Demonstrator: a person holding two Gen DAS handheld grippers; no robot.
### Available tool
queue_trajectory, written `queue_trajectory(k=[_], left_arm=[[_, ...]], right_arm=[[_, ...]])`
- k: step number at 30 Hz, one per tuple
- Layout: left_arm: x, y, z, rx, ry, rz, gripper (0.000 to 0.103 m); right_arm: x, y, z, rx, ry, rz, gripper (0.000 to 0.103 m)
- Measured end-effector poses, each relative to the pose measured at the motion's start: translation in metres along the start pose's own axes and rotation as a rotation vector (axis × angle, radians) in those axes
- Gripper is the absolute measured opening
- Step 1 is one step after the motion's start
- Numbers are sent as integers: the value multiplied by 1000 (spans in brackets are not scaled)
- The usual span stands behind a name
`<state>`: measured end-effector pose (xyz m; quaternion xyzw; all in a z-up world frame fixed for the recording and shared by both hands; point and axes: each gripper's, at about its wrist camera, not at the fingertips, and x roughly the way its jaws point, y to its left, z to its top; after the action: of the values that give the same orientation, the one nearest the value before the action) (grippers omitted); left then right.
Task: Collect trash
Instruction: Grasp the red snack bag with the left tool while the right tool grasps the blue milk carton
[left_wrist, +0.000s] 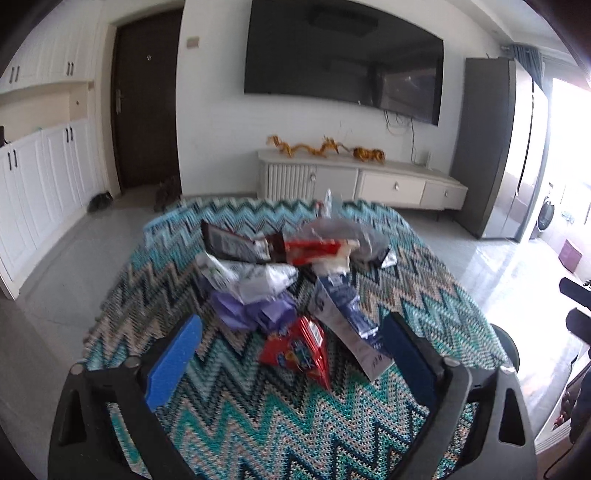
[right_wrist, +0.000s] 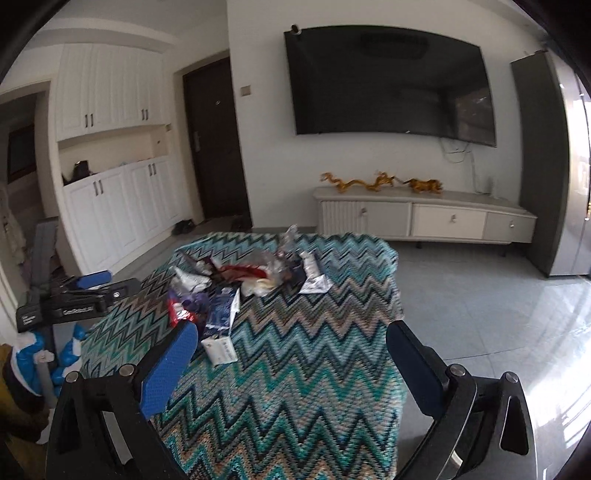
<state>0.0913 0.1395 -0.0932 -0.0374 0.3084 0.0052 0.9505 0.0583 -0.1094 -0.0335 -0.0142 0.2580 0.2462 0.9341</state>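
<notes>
While both claws are hanging open and empty, the left claw (left_wrist: 291, 354) is lining up on the red wrapper (left_wrist: 299, 349). Next, it likely needs closing on that wrapper, at twelve o'clock, on the worktop (left_wrist: 258, 424); the right claw (right_wrist: 291, 363) is waiting.

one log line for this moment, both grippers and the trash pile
left gripper: open, empty | right gripper: open, empty | trash pile: on zigzag cloth, untouched

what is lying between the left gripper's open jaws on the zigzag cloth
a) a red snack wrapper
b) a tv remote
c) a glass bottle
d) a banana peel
a: a red snack wrapper lies on the zigzag cloth between the left gripper's open jaws, untouched.
</notes>
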Motion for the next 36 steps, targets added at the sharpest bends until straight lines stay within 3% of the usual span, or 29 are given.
queue_trajectory(k=[7,10,15,17,28,36], left_arm=[[64,12,-13,-63,153,-60,71],[78,20,-18,-86,192,-87,54],[87,33,-24,-106,225,-182,16],[84,35,-25,-97,222,-208,9],[49,41,-31,-57,163,-249,5],[23,36,-25,-29,112,-241,5]], right_arm=[[54,16,-13,-42,132,149,89],[77,21,-16,-51,181,201,84],[122,42,-21,-90,263,279,78],[140,48,-23,-104,291,292,74],[202,66,-30,-118,380,302,38],[184,60,-26,-105,338,289,35]])
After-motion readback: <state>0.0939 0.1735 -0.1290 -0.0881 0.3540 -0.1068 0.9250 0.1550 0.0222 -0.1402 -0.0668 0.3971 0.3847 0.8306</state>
